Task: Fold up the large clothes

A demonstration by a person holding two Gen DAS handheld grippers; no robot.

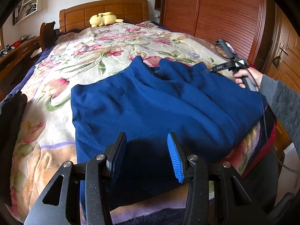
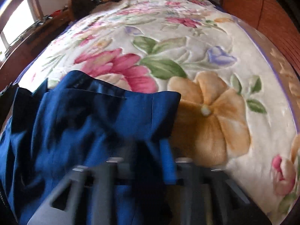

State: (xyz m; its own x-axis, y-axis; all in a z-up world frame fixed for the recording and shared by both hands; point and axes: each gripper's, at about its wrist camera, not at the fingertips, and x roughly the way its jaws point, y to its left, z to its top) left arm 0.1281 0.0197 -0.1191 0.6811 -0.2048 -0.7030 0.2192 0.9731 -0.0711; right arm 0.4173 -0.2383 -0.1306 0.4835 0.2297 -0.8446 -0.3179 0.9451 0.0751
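Observation:
A large dark blue garment (image 1: 159, 101) lies spread on the floral bedspread (image 1: 93, 56). My left gripper (image 1: 147, 153) is open and empty, hovering over the garment's near edge. My right gripper (image 1: 210, 70) is seen from the left wrist view, held by a hand at the garment's far right edge. In the right wrist view the right gripper (image 2: 148, 150) is motion-blurred above the blue garment (image 2: 84, 131), its fingers seem spread, and I cannot tell whether it holds cloth.
A yellow plush toy (image 1: 104, 19) rests by the wooden headboard (image 1: 105, 11). A wooden wardrobe (image 1: 215, 15) stands along the bed's right side. A dark garment (image 1: 11, 131) lies at the left bed edge. A desk (image 1: 15, 52) is at far left.

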